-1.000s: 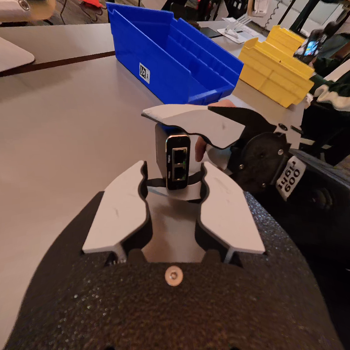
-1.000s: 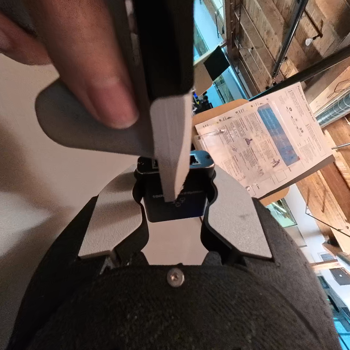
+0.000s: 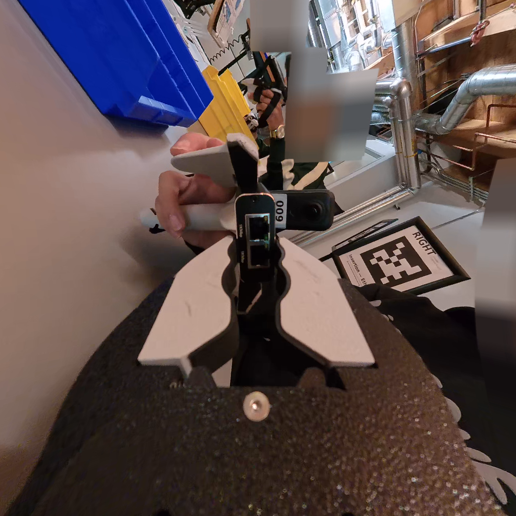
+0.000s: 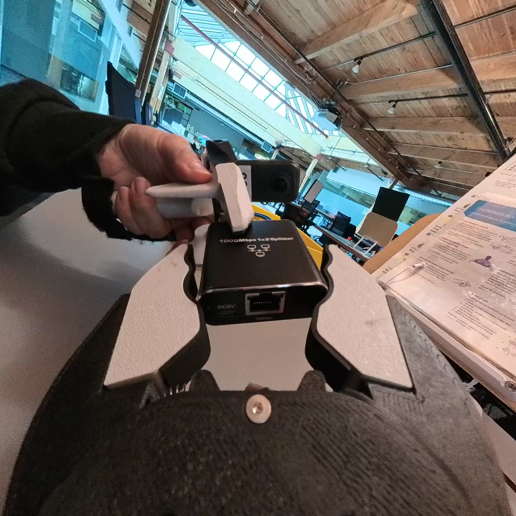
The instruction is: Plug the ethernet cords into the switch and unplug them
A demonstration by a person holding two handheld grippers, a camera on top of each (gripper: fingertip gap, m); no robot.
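Two wrist cams, close-up, face each other across the black switch [image 3: 255, 240]: left cam sees its twin-port end, right cam its single-port end [image 4: 261, 275].

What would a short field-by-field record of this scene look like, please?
switch: black box, gripped by both tools
left tool: shut on switch, across its flat faces
right tool: shut on switch, across its sides
twin ports: both empty
single port: empty
cords: none in view
behind: blue bin, yellow bin
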